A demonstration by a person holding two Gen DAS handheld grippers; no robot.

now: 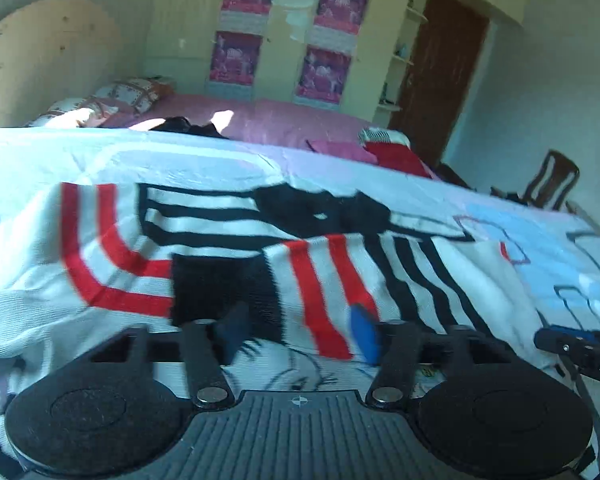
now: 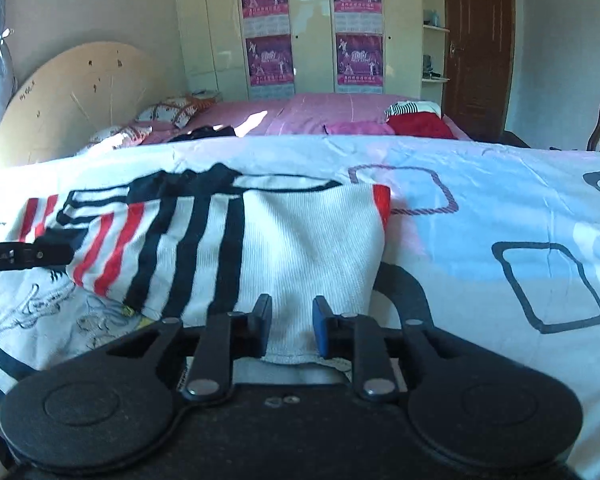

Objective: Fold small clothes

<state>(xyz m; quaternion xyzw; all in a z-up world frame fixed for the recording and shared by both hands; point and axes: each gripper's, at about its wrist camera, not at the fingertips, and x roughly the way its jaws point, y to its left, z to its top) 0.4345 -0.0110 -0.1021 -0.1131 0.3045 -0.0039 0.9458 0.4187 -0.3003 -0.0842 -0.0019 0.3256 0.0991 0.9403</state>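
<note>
A white knitted top (image 1: 204,240) with red and black stripes is spread flat on a pale sheet (image 1: 540,240) with square outlines printed on it.

In the left wrist view, the left gripper (image 1: 300,334) is seen low over the top. Its jaws are held wide apart, and nothing is pinched between them. The black patch and the red stripes of the top lie just under and ahead of the open jaws. The picture is blurred there, so it cannot be told if the pads touch the cloth. At the right edge, part of the right gripper (image 1: 580,346) is seen near the cloth.

In the right wrist view, the tip of the left gripper (image 2: 40,255) is seen at the left, over the striped part. The right gripper (image 2: 288,326) is held with its jaws a little apart. A white flap of the top (image 2: 300,248) runs between its blue pads (image 2: 322,328), and the hem lies just behind them. A firm pinch cannot be told.

The right edge of the top is seen as a straight fold. To the right of it, bare sheet is left open. Behind, a pink bed (image 2: 320,114) with red clothes (image 2: 418,124) is seen well apart.
</note>
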